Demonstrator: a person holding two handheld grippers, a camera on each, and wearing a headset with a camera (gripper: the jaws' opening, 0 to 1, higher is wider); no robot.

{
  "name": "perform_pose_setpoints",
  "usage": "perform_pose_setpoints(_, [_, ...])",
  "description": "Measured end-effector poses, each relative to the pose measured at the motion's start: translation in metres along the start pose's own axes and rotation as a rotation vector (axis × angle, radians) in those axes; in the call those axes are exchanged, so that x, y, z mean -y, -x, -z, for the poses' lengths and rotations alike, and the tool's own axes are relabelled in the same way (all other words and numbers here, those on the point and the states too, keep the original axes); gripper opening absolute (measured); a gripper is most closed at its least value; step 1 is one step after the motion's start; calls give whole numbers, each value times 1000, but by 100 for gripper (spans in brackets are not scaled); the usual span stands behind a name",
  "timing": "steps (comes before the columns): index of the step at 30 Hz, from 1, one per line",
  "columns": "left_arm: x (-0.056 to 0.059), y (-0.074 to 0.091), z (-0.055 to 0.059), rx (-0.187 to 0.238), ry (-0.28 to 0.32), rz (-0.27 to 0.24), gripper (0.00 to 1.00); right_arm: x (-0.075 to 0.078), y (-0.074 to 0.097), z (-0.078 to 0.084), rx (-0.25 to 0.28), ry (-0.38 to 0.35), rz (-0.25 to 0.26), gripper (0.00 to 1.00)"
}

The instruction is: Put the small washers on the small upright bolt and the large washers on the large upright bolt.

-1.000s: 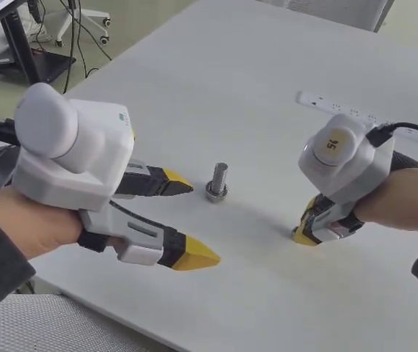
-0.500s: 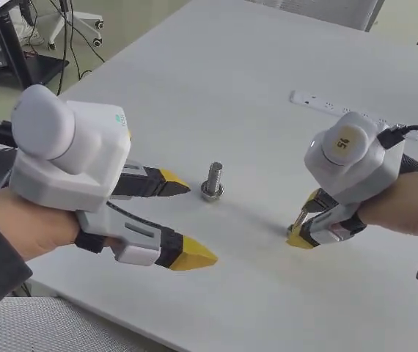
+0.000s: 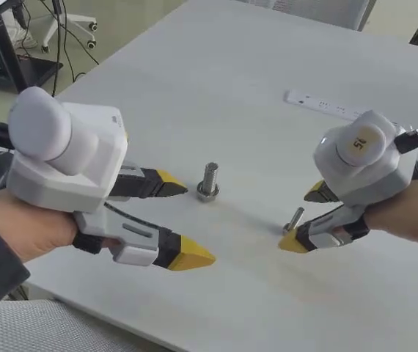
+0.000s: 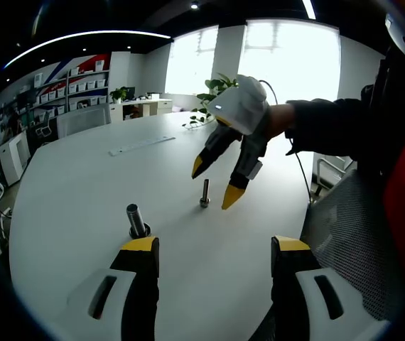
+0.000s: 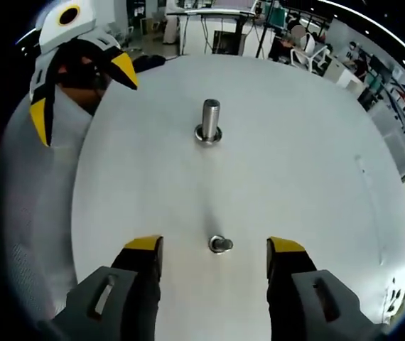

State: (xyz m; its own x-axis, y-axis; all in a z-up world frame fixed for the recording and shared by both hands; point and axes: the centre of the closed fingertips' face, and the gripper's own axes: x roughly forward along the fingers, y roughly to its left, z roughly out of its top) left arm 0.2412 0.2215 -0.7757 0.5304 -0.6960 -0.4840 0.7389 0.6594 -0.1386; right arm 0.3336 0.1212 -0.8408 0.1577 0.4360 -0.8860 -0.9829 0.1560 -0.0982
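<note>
- Head view: the right tool [image 3: 297,220] hangs low over the white table [image 3: 231,88] with its jaws spread, gripping nothing. The small bolt [image 3: 293,218] stands upright between its two yellow tips and, as far as can be judged, touches neither.
- Right gripper view: the same small bolt [image 5: 220,244], seen from above, sits midway between this tool's jaws. It has a ring at its foot; whether that is a washer or the bolt's own head cannot be told.
- Open jaws straddling the bolt suggest a release over it, so that whatever was carried can slide down the shaft.
- The left tool [image 3: 194,224] is held level just above the table, its jaws wide apart and empty. The large bolt [image 3: 209,181] stands upright just ahead of its farther tip, probably awaiting its turn.
- A power strip [image 3: 319,105] lies well beyond the right tool.
- One second ago the right tool sat low over the small bolt, tips close together and hiding it. Half a second ago the bolt was starting to show. Now the tool is raised, its jaws parted and the bolt uncovered. The left tool and large bolt keep the same relation.
</note>
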Motion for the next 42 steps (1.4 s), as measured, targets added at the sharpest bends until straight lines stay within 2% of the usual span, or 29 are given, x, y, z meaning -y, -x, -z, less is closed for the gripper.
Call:
perform_pose_setpoints(15, [1, -1, -1, 1, -4, 5, 63, 0, 11, -2, 98, -52, 75, 84])
perform_pose_setpoints(24, [2, 0, -4, 9, -6, 9, 63, 6, 25, -9, 189, -110, 146, 97])
perform_pose_setpoints(30, [-2, 3, -6, 20, -5, 0, 64, 0, 34, -12, 240, -143, 163, 100])
perform_pose_setpoints(42, [-9, 8, -7, 32, 3, -17, 64, -21, 56, -5, 289, -177, 190, 100])
